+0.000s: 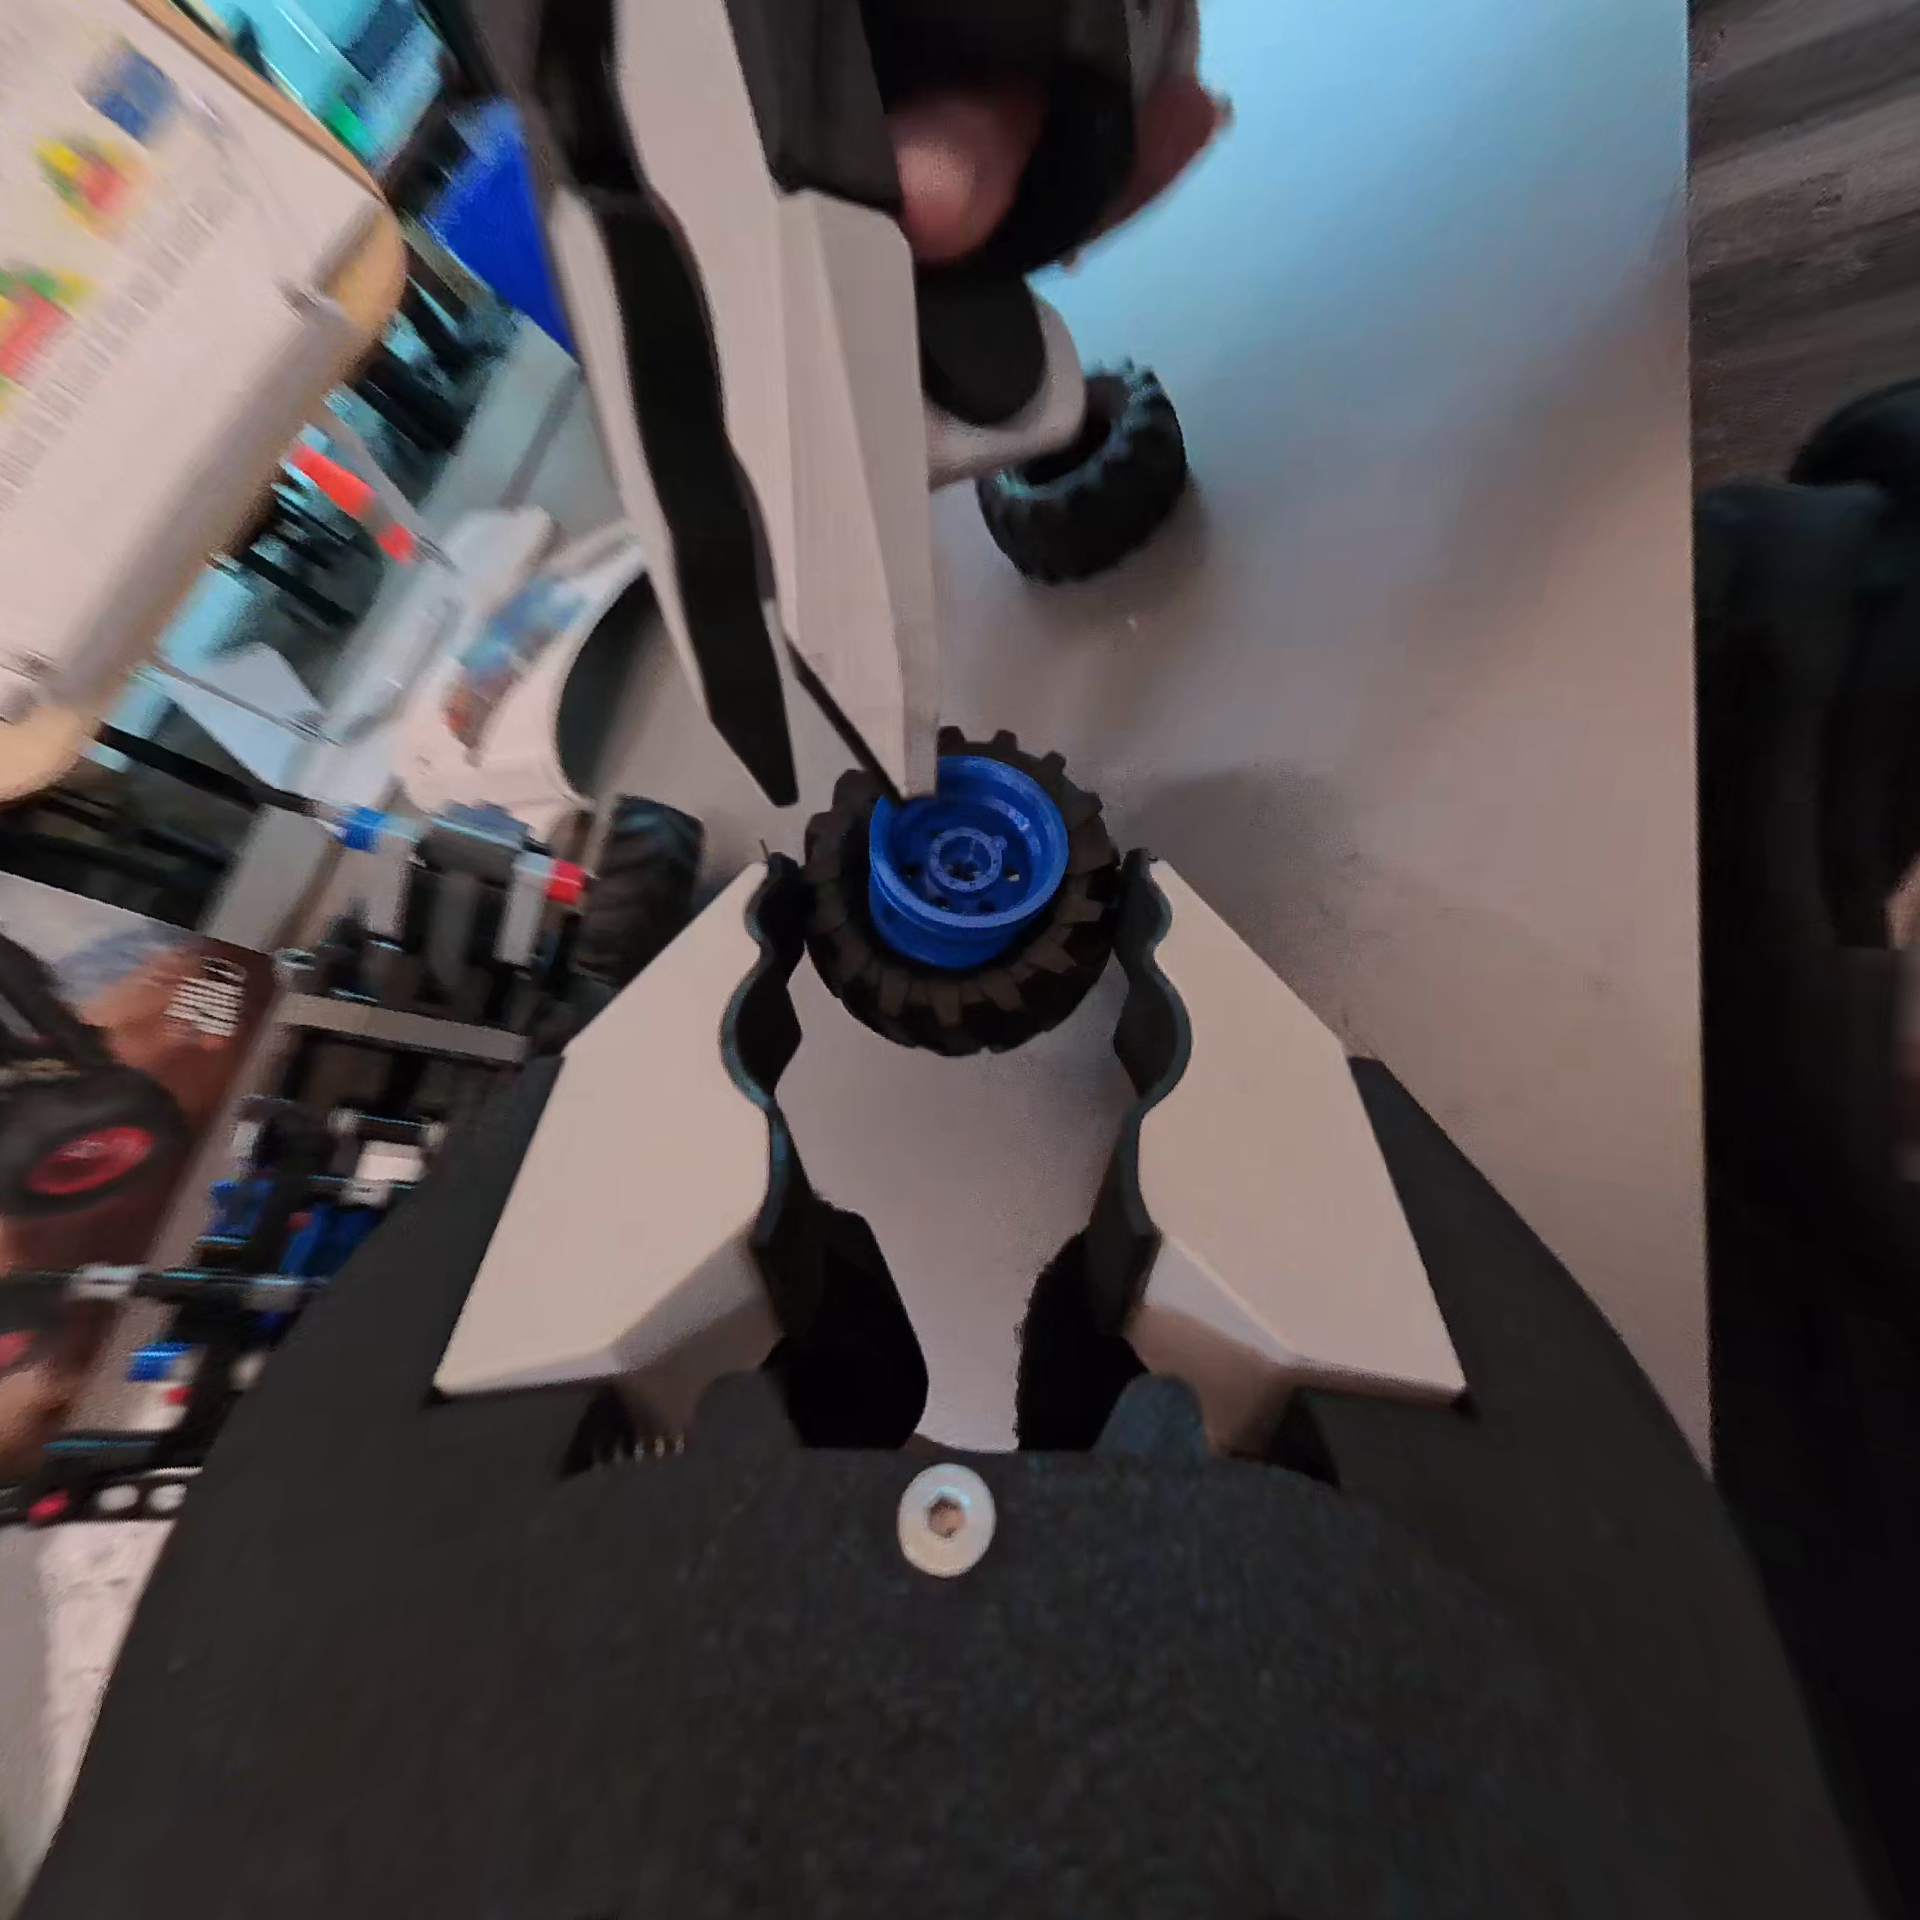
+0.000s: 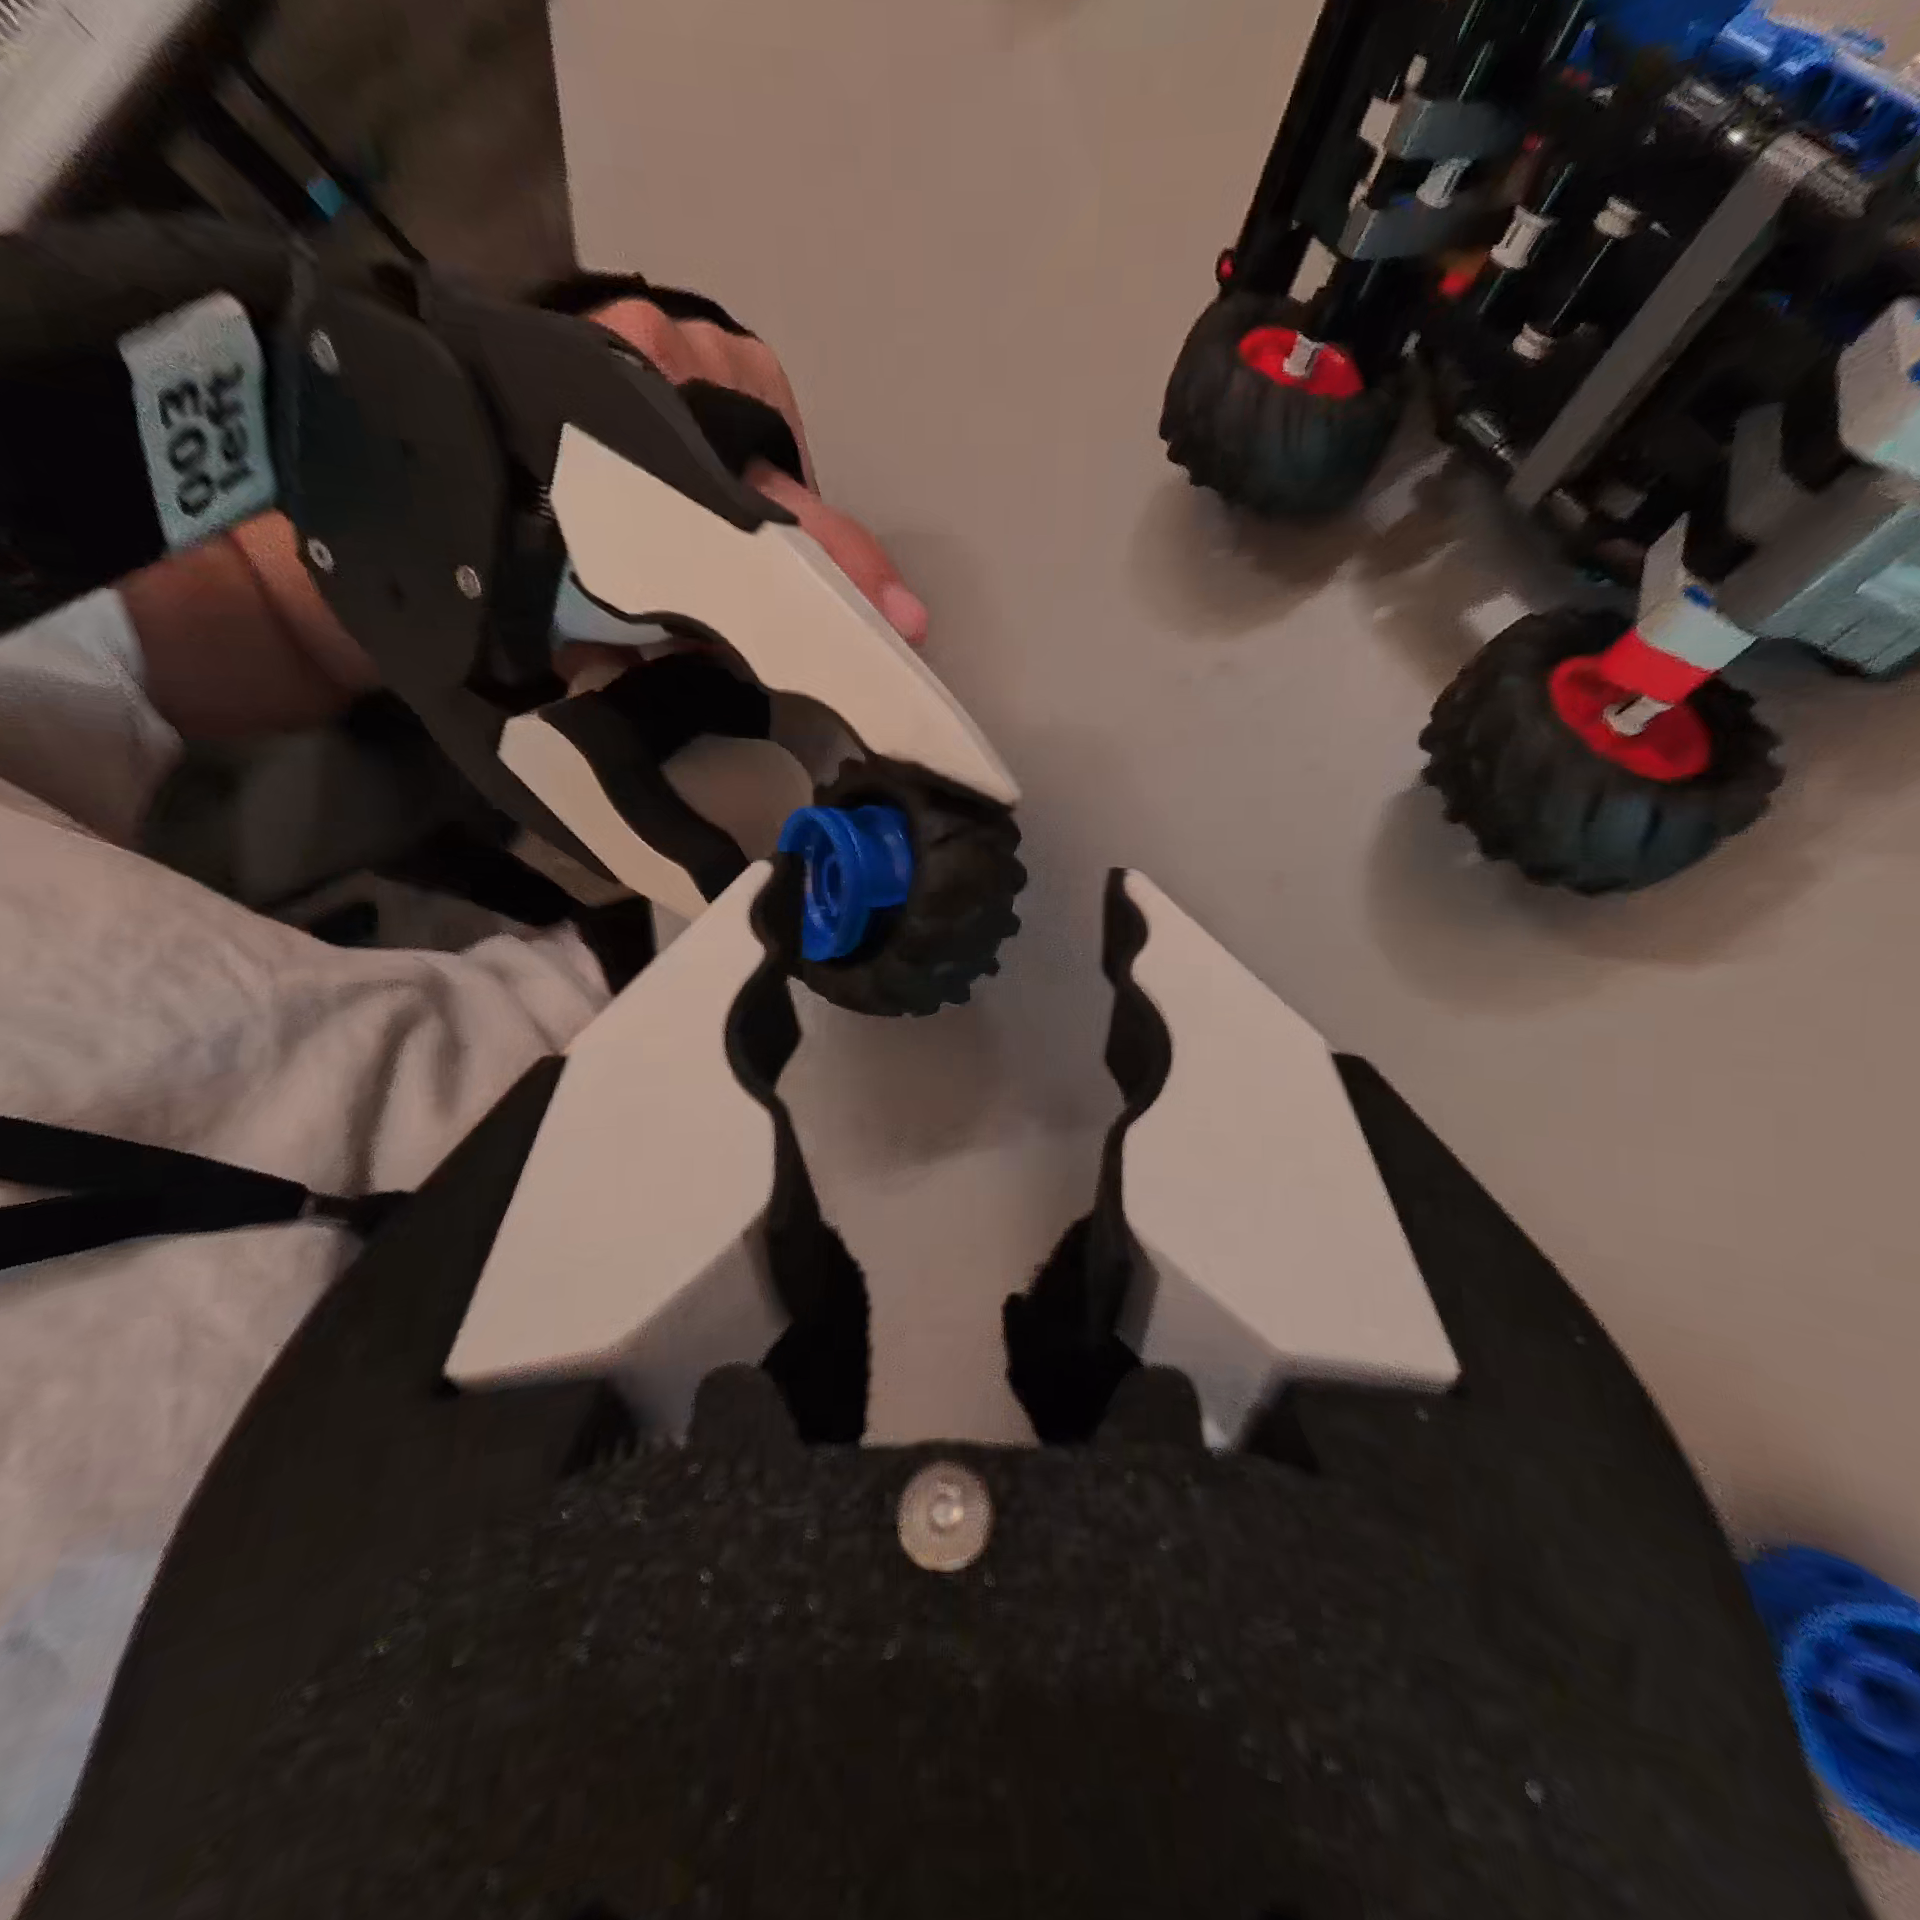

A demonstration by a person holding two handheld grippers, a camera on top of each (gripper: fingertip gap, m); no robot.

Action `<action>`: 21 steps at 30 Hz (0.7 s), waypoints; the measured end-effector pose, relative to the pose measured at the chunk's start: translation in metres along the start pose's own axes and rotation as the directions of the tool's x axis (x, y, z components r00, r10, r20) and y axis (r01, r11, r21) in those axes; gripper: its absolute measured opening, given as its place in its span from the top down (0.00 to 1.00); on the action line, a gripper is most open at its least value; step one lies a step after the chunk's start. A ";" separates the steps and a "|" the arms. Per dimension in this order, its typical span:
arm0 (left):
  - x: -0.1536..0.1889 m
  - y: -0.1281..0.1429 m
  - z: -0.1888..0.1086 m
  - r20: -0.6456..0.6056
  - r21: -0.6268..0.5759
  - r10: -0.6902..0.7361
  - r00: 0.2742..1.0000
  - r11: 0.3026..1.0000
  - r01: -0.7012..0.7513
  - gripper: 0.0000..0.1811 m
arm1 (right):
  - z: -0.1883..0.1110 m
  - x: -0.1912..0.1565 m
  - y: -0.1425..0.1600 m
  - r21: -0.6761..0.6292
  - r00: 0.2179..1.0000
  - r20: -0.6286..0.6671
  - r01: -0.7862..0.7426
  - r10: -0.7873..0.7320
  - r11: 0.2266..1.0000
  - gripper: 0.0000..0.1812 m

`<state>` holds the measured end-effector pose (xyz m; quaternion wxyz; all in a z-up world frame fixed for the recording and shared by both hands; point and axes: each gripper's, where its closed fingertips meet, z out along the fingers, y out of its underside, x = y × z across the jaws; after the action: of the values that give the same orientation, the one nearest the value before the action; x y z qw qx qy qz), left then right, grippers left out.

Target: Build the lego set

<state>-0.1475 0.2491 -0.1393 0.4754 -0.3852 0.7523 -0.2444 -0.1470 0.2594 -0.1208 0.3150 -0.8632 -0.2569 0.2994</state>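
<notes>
Your left gripper [image 1: 961, 862] has its two white fingers clenched on the black tyre [image 1: 966, 987], one scalloped black pad against each side of the knobbly tread. The blue rim [image 1: 966, 862] sits partly pushed into the tyre; its hub axis points up out of the tyre towards your left camera, tilted a little away. In the right wrist view the same rim [image 2: 847, 878] sticks out of the tyre [image 2: 935, 925] towards the left.

Your right gripper [image 2: 940, 894] hangs released, fingers spread apart with bare table [image 2: 935, 312] between them. Seen from the left camera, one white fingertip [image 1: 920, 758] of it touches the rim's upper edge.

The wheel is held above the matt grey table, near its middle. A second black tyre [image 1: 1091, 478] lies farther off. The part-built truck [image 2: 1621, 343] stands towards the far right corner, with smooth red hubs in chunky rubber tyres.
</notes>
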 end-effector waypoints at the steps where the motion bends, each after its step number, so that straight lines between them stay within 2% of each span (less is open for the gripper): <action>1: -0.004 -0.007 -0.003 0.041 0.021 0.034 0.999 0.999 -0.035 0.67 | -0.001 -0.007 0.001 0.044 0.997 0.068 -0.028 0.025 0.999 0.64; 2: -0.005 -0.013 -0.005 0.076 0.031 0.076 0.994 0.996 -0.078 0.67 | -0.001 -0.016 0.001 0.081 0.986 0.153 -0.072 0.059 0.994 0.65; 4: -0.003 -0.024 -0.006 0.122 0.038 0.152 0.981 0.987 -0.158 0.67 | -0.003 -0.027 -0.002 0.134 0.959 0.262 -0.150 0.111 0.980 0.76; 7: -0.001 -0.028 -0.002 0.171 -0.022 0.235 0.957 0.972 -0.234 0.67 | -0.003 -0.030 0.002 0.187 0.971 0.229 -0.110 0.066 0.976 0.78; 9: 0.000 -0.029 -0.004 0.186 -0.024 0.201 0.962 0.979 -0.201 0.67 | -0.007 -0.032 0.004 0.224 0.979 0.201 -0.089 0.043 0.971 0.78; 11: 0.003 -0.029 -0.007 0.133 0.026 0.017 0.991 0.999 -0.021 0.68 | -0.014 -0.029 0.003 0.274 0.986 0.159 -0.087 0.045 0.958 0.79; 12: 0.002 -0.029 -0.010 0.079 0.069 -0.118 0.990 0.991 0.113 0.61 | -0.017 -0.028 0.004 0.301 0.990 0.138 -0.066 0.025 0.951 0.80; 13: 0.000 -0.033 -0.015 0.016 0.135 -0.264 0.964 0.956 0.260 0.60 | -0.022 -0.028 0.002 0.338 0.992 0.124 -0.044 0.002 0.940 0.80; 15: 0.001 -0.044 -0.022 -0.201 0.213 -0.493 0.846 0.821 0.529 0.60 | -0.033 -0.037 -0.005 0.441 0.988 0.149 -0.033 -0.037 0.897 0.80; 17: 0.004 -0.057 -0.027 -0.377 0.224 -0.573 0.728 0.706 0.672 0.61 | -0.038 -0.049 -0.011 0.493 0.977 0.201 -0.039 -0.071 0.869 0.79; 18: 0.004 -0.062 -0.028 -0.421 0.231 -0.576 0.700 0.678 0.697 0.62 | -0.036 -0.050 -0.012 0.506 0.980 0.179 -0.015 -0.087 0.863 0.79; 19: 0.005 -0.064 -0.028 -0.440 0.235 -0.568 0.696 0.675 0.699 0.65 | -0.033 -0.051 -0.011 0.503 0.982 0.151 0.024 -0.116 0.864 0.80; 21: 0.005 -0.062 -0.024 -0.400 0.242 -0.548 0.735 0.710 0.661 0.76 | -0.031 -0.051 -0.012 0.514 0.983 0.084 0.097 -0.162 0.853 0.79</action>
<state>-0.1495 0.2088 -0.0863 0.3114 -0.4746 0.5847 -0.5796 -0.1644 0.2229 -0.0756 0.5338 -0.7103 -0.2459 0.3874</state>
